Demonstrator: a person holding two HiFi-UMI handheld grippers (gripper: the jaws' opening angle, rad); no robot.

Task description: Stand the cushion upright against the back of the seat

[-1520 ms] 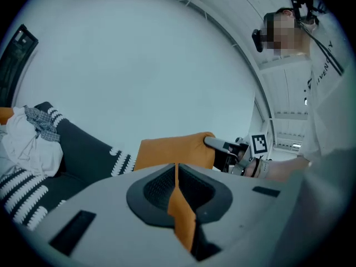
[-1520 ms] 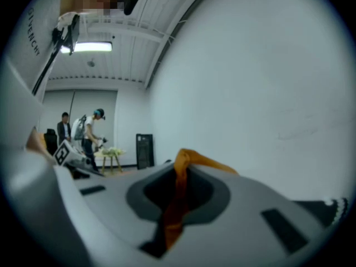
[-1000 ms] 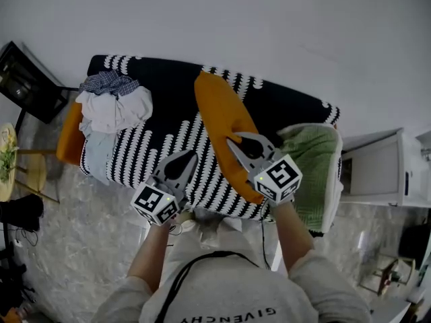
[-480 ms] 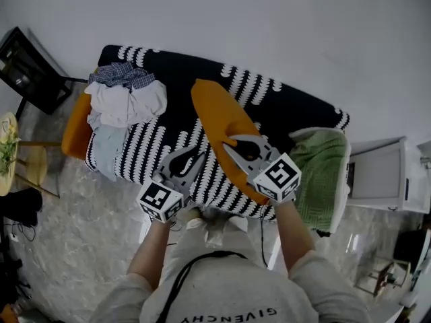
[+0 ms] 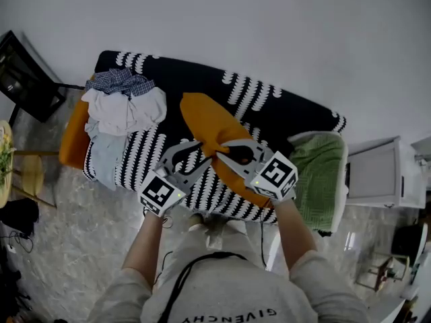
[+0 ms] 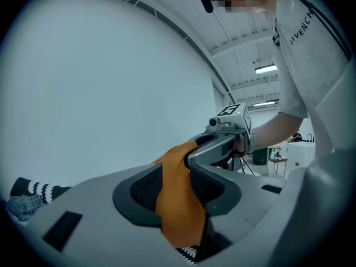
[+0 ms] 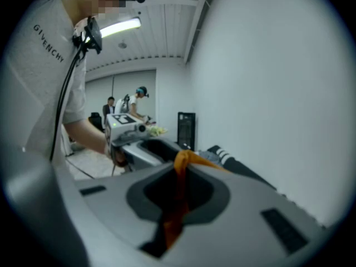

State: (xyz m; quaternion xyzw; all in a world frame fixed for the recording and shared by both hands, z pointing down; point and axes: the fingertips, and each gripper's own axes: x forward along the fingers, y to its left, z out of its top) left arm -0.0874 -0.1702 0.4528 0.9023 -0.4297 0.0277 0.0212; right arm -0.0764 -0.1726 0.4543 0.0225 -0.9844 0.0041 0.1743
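Cushion: the orange cushion (image 5: 202, 123) lies slanted across the black-and-white sofa seat (image 5: 289, 110).
Right gripper: the right gripper (image 5: 221, 152) is clenched on the cushion's near edge; its own view shows the fabric pinched thin.
Left gripper: the left gripper (image 5: 201, 155) has its jaws opening with a cushion fold between them, clear only in its own view.
Head view only: a clothes pile (image 5: 121, 106) sits at the seat's left end.

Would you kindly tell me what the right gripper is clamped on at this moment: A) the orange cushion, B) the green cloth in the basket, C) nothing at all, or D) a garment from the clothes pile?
A: in the right gripper view, the right gripper has its jaws pressed together on a fold of the orange cushion, at the cushion's near edge in the head view.
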